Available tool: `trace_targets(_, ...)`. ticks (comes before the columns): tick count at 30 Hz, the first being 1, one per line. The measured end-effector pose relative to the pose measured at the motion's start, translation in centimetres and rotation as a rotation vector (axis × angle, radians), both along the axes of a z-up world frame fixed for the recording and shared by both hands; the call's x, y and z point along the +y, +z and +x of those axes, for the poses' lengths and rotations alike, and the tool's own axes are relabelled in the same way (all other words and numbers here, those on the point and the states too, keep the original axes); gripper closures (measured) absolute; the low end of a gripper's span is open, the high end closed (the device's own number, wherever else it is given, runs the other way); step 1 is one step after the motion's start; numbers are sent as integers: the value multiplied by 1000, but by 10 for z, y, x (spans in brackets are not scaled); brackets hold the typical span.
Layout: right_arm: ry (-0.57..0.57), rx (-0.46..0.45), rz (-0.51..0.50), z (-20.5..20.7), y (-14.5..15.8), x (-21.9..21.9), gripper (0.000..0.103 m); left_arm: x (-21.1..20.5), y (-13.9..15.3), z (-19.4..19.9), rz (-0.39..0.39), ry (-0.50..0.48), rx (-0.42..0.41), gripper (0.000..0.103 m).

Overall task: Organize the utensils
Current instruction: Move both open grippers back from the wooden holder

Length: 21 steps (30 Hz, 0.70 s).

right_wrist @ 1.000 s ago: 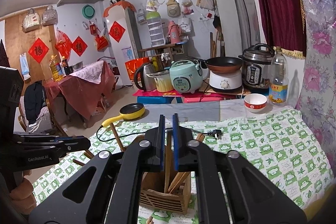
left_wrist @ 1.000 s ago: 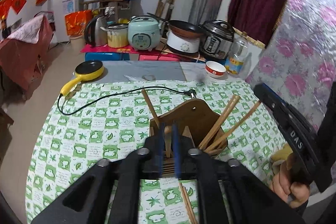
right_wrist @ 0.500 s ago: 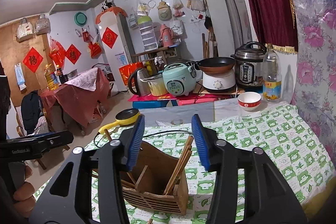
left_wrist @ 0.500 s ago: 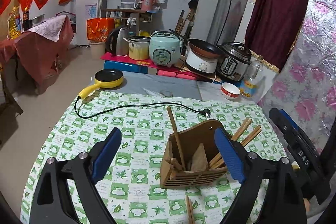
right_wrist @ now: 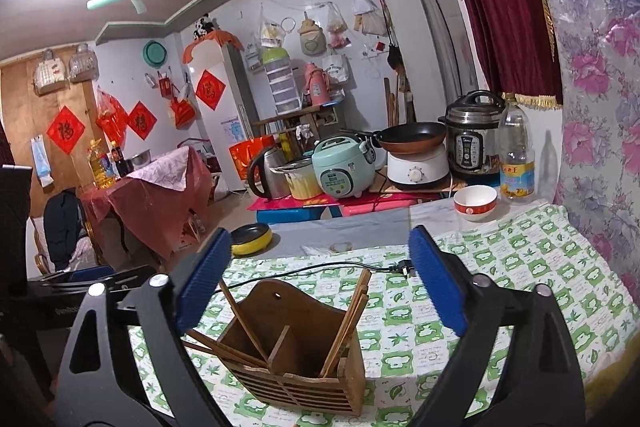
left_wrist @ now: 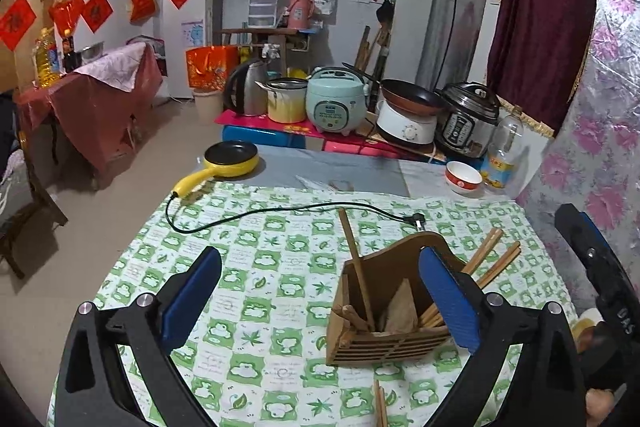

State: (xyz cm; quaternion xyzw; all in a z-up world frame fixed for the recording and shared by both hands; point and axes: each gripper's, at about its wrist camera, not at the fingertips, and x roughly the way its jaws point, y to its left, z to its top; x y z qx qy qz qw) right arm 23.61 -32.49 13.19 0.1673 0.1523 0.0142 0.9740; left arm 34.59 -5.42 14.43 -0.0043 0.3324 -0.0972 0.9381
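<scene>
**Both grippers let go over the chopstick holder**

Left wrist view: my left gripper (left_wrist: 318,293) has just been opening and now stands wide, nothing pinched between its blue pads (left_wrist: 191,293). The brown wooden slatted chopstick holder (left_wrist: 384,307) sits on the green-and-white checked tablecloth (left_wrist: 248,267), partly behind my right-hand pad. One wooden chopstick (left_wrist: 356,267) stands upright in its left compartment; a bundle of wooden chopsticks (left_wrist: 486,259) leans out of the right one. A loose pair of chopsticks (left_wrist: 380,403) lies on the cloth just in front of the holder, apparently still to be put away.

Right wrist view: my right gripper (right_wrist: 320,283) has likewise just been opening, its jaws wide and empty above the holder (right_wrist: 296,347). Chopsticks lean in both compartments and over the left wall.

I judge the sticks light, stiff and smooth, apt to roll or swivel in the pads. I would take the loose pair near mid-length, pinching across both together. The holder looks light enough to tip if nudged.
</scene>
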Motion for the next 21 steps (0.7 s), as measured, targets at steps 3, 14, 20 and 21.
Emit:
trace_targets(3,7,4,18,0,-1,-1,11,-1,0,-1,21,20,-18,6)
trace_targets(14,7,2,38,-9,1,-5,9,8,7,-9,34,70,-62,6)
trace_targets(20,-19,10,16,-28,2,-6,6,6,-1,-22,60,118,-94,6)
trace_targets(21,-23,18,10,-33,1,-5,6,4,-4,-24,64,114,-92,6)
